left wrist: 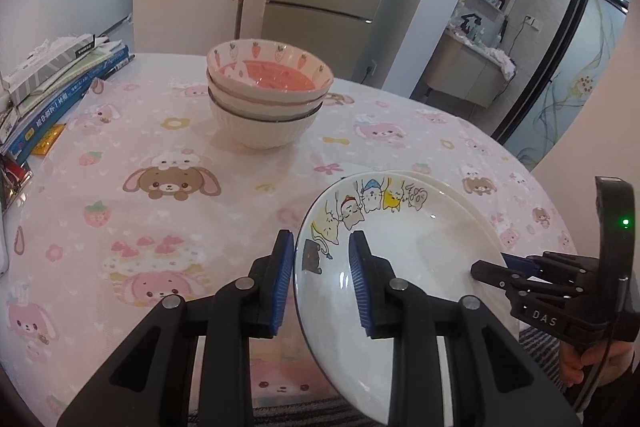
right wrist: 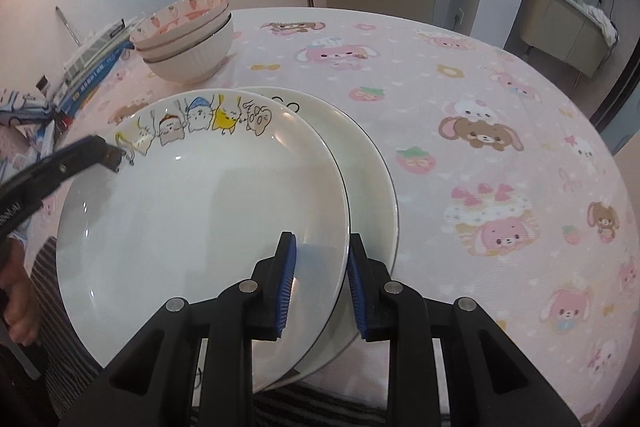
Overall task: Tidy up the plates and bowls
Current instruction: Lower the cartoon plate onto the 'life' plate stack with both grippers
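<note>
The cartoon plate [right wrist: 192, 211] lies offset on a plain plate [right wrist: 372, 187], its opposite rims between the fingers of 2 grippers: left gripper [left wrist: 322, 281] and right gripper [right wrist: 322, 287] both clamp it (probably to square the stack). 3 stacked bowls [left wrist: 266, 95] stand well beyond the fingertips.

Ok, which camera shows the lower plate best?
The right wrist view: the lower plate shows as a broad crescent beyond the cartoon plate, with a drawing on its far rim. The left wrist view shows only a thin sliver of it.
</note>
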Motion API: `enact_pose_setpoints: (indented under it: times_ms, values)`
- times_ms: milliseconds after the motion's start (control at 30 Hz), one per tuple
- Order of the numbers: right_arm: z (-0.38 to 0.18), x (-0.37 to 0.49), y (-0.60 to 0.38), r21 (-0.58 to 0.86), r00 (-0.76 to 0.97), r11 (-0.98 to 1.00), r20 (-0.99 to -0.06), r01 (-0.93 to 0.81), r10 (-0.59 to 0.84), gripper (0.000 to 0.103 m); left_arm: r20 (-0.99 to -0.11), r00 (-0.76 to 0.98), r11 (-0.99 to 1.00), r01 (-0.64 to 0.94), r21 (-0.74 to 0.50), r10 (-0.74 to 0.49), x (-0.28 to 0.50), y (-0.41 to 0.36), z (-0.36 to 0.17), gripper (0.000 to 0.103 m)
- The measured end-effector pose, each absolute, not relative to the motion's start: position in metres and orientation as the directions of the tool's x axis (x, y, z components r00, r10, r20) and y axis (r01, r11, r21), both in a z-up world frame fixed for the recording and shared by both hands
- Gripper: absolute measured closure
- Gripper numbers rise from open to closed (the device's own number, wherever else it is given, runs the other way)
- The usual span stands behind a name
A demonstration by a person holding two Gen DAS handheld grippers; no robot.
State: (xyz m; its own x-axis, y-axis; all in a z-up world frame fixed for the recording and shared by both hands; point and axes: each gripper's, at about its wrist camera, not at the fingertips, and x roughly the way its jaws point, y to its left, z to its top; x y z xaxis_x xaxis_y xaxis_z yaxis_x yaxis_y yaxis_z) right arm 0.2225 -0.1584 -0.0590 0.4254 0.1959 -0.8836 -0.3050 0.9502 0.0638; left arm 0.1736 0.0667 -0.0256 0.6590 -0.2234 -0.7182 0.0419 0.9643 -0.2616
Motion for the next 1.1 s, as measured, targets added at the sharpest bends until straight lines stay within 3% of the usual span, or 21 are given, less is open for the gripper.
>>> enact_pose_setpoints:
  times_ms: [33, 100, 167, 400, 500, 900, 1100]
  values:
    - [-0.058, 0.222, -0.16, 0.058, 0.425, 0.951, -0.885, -0.304, 0.19, 0.077, -0.715, 0.663, 0.965, 0.044, -0.26, -0.223, 0.172, 0.067, -0.024, 0.077]
    - [-0.057, 0.222, -0.162, 0.066, 0.421, 0.951, -0.886, -0.302, 0.195, 0.078, -0.72, 0.659, 0.967, 0.045, -0.251, -0.217, 0.17, 0.065, -0.023, 0.093]
    - [-0.057, 0.224, -0.163, 0.074, 0.418, 0.955, -0.887, -0.289, 0.195, 0.079, -0.721, 0.661, 0.972, 0.053, -0.229, -0.206, 0.169, 0.063, -0.024, 0.095]
    - [-0.054, 0.221, -0.158, 0.026, 0.436, 0.959, -0.887, -0.283, 0.153, 0.079, -0.734, 0.661, 0.984, 0.038, -0.173, -0.154, 0.171, 0.061, -0.03, 0.095]
    - [-0.053, 0.217, -0.158, -0.005, 0.455, 0.957, -0.881, -0.29, 0.133, 0.083, -0.773, 0.604, 0.976, 0.041, -0.212, -0.194, 0.176, 0.063, -0.042, 0.095]
    - [-0.044, 0.214, -0.168, -0.052, 0.495, 0.961, -0.864, -0.271, 0.093, 0.083, -0.759, 0.63, 0.986, 0.09, -0.138, -0.164, 0.175, 0.045, -0.051, 0.093]
    - [-0.051, 0.216, -0.179, 0.003, 0.481, 0.966, -0.867, -0.258, 0.131, 0.083, -0.753, 0.63, 0.981, 0.087, -0.174, -0.189, 0.175, 0.05, -0.053, 0.093]
